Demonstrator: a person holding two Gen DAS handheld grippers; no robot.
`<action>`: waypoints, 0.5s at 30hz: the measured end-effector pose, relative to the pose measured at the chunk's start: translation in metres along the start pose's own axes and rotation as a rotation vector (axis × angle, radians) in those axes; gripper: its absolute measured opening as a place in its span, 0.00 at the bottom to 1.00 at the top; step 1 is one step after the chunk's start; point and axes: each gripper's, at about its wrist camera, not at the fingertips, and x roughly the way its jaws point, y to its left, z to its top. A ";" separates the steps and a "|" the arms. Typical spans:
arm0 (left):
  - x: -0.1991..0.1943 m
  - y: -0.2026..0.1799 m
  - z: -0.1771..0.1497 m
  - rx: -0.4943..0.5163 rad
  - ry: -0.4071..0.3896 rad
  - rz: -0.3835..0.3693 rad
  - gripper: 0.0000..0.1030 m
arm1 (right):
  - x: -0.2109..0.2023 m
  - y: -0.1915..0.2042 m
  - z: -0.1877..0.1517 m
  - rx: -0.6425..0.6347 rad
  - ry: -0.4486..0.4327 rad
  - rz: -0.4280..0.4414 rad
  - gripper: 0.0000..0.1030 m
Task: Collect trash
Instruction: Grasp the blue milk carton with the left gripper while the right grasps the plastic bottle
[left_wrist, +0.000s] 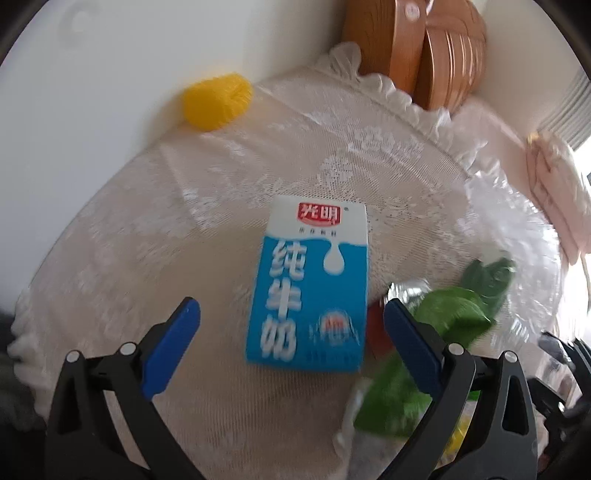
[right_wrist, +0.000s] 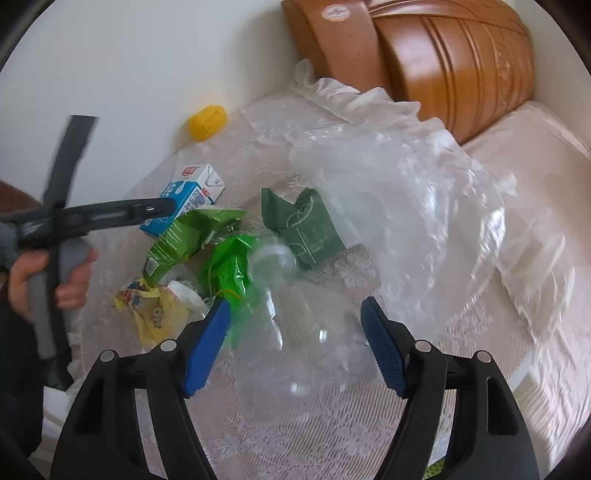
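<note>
Left wrist view: spread left gripper (left_wrist: 291, 317) faces flat milk carton (left_wrist: 314, 284), long axis pointing away.

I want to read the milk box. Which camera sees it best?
The left wrist view: the milk box lies flat, front up, big and central between the open left tongs, its label whole though a bit blurred. The right wrist view shows the box small and far off, partly hidden by the other tool.
</note>
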 end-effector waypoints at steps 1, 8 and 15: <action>0.006 -0.001 0.004 0.010 0.010 -0.003 0.92 | -0.001 0.000 -0.002 0.011 -0.001 -0.004 0.68; 0.028 0.001 0.014 0.018 0.050 -0.052 0.78 | -0.002 -0.001 -0.010 0.074 -0.007 -0.023 0.67; 0.035 0.004 0.004 0.011 0.056 -0.114 0.66 | -0.002 0.010 -0.032 0.050 0.013 -0.070 0.69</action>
